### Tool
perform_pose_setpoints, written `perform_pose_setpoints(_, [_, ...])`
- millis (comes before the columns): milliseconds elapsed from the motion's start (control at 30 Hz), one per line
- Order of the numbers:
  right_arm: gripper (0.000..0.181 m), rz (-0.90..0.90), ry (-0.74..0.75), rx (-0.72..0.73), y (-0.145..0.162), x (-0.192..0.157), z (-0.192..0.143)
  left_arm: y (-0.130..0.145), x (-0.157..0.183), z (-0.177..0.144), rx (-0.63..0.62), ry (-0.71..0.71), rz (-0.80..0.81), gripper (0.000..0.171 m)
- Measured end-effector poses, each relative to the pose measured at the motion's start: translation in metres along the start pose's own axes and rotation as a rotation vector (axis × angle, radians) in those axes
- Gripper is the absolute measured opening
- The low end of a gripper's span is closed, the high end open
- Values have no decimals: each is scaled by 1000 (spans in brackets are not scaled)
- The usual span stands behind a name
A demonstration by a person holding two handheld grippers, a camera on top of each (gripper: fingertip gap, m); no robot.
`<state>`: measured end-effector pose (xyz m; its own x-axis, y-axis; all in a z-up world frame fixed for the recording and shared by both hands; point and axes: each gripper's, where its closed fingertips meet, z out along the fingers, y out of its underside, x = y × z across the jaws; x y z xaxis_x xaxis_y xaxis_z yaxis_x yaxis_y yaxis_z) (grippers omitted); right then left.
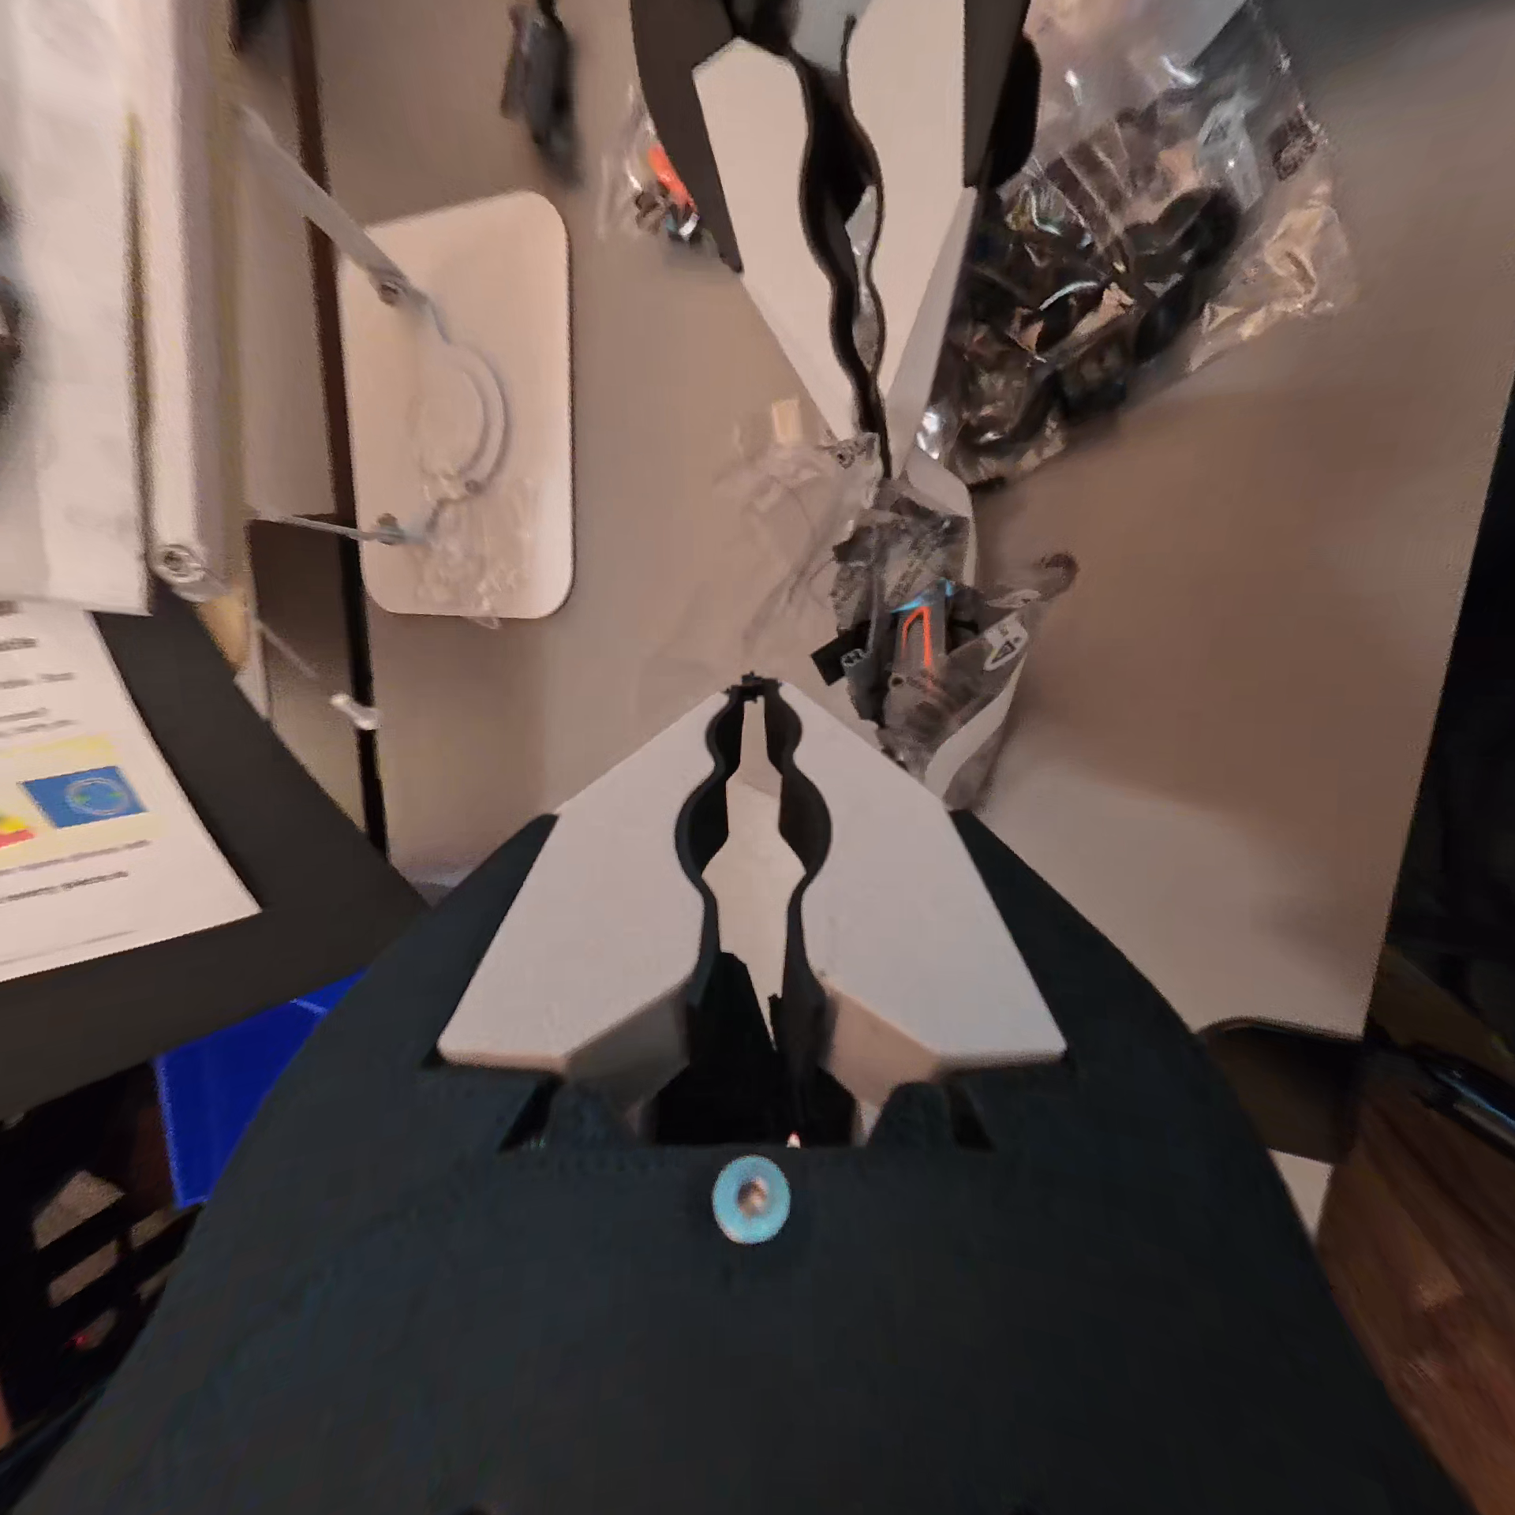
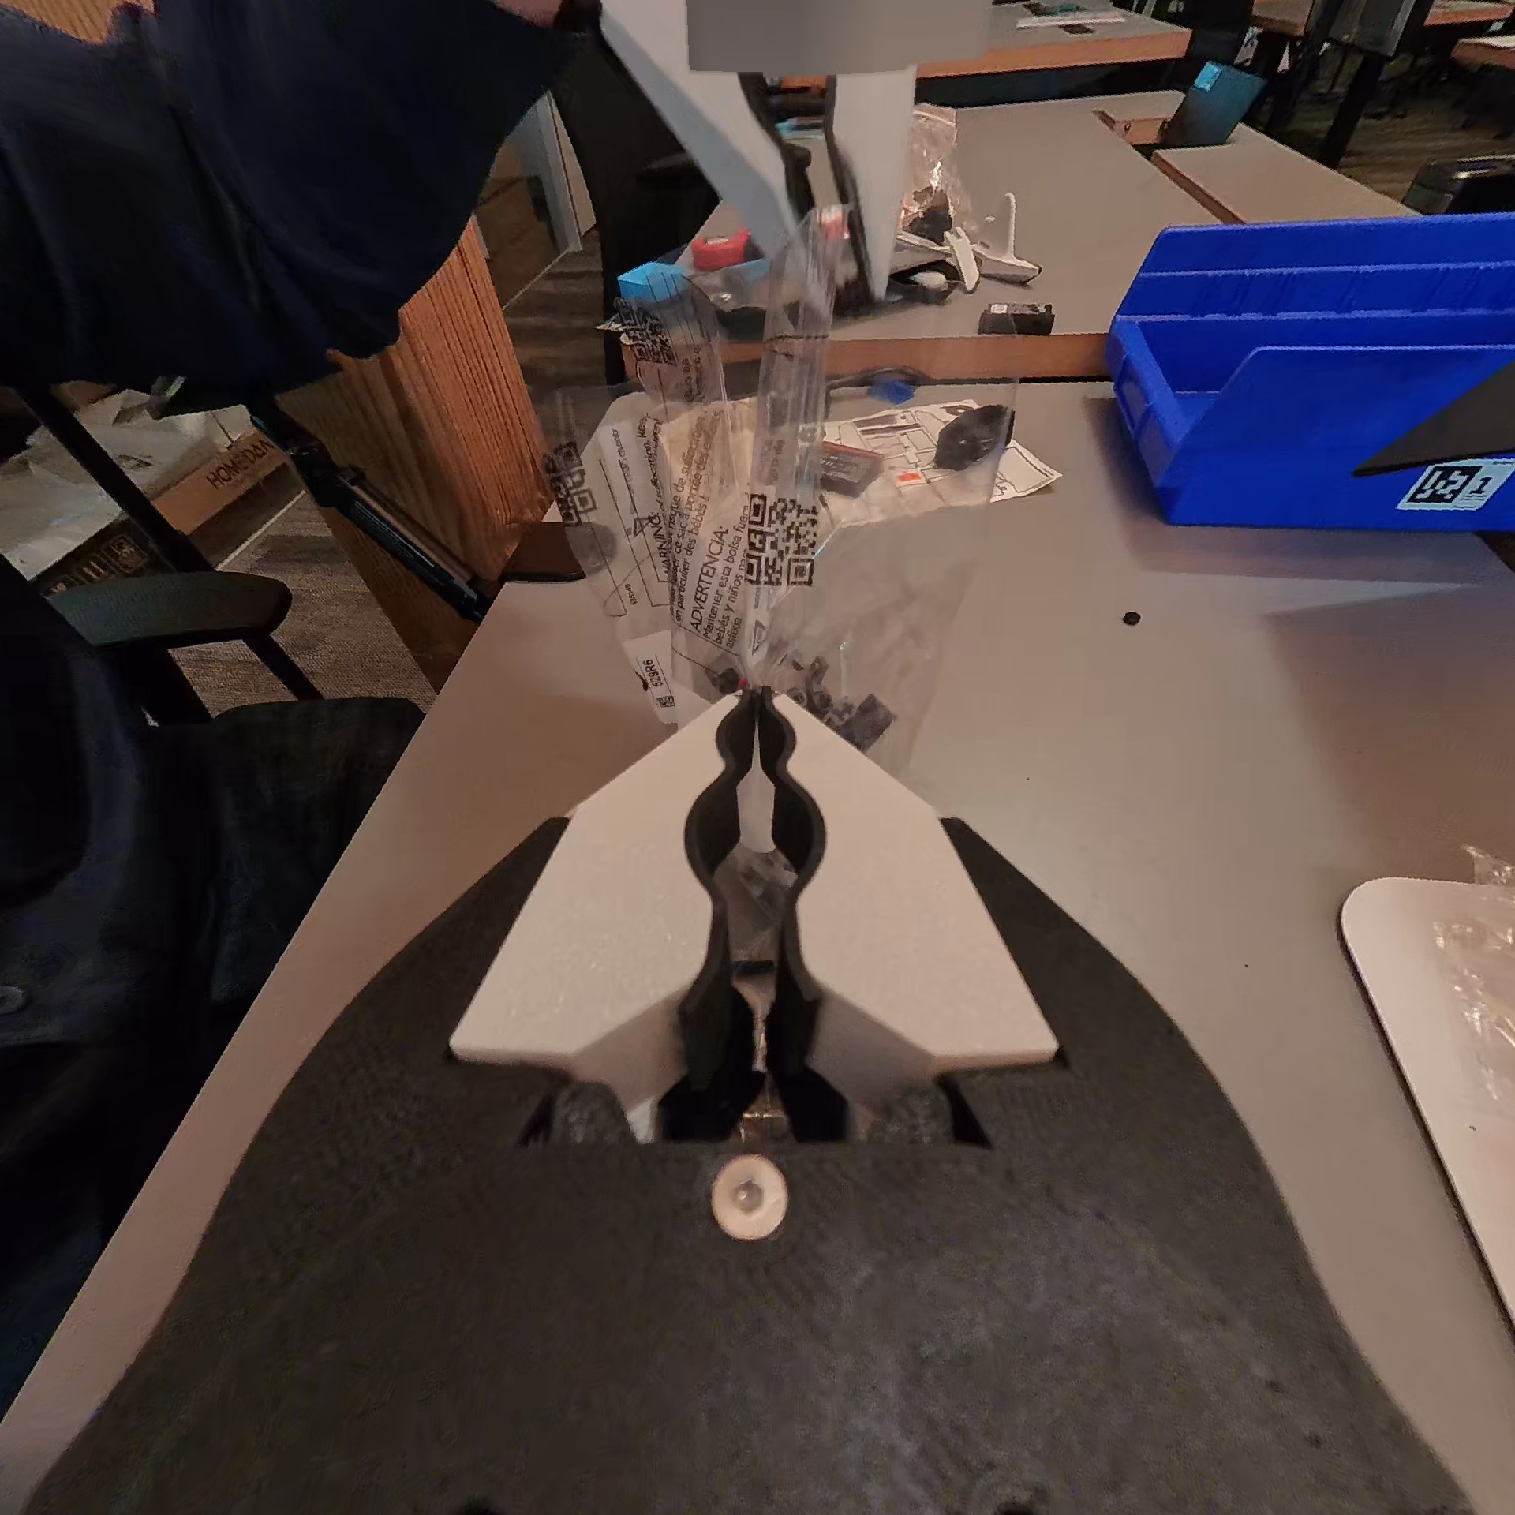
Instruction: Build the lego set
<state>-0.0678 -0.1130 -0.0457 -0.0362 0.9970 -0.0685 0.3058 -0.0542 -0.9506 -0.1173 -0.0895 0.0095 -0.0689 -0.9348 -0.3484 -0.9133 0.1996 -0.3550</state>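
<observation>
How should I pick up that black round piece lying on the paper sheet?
Probably from above: pinch the black round piece across its width. It sits on the paper sheet with bare paper on either side.

Two grippers show: the left gripper (image 1: 748,689) and the right gripper (image 2: 756,697). Clear plastic bags of parts number at least three: one bag (image 2: 738,525) held between them, a second bag (image 1: 1131,270) and a small third bag (image 1: 664,188). One blue bin (image 2: 1312,369), one white tray (image 1: 459,402), one instruction sheet (image 2: 918,443).
</observation>
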Motion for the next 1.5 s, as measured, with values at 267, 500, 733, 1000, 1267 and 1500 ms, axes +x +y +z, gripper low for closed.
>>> perform_pose_setpoints(267, [0,-10,0,-7,-1,-2,-2,3,-13,1,96,-9,-97,32])
perform_pose_setpoints(500, [0,-5,-9,0,-1,-2,-1,15,-3,14,87,25,-87,5])
perform_pose_setpoints(733, [0,-2,-12,1,0,-2,-1,18,-2,11,10,19,-21,4])
perform_pose_setpoints(1000, [0,-9,-12,-4,0,-3,-1,28,-7,15,-167,-25,74,41])
perform_pose_setpoints(1267, [0,-14,-11,-7,-1,-4,-1,22,-3,10,-149,-18,115,4])
perform_pose_setpoints(1500, [0,-16,-11,-7,-1,-4,-1,24,0,12,-213,-25,151,23])
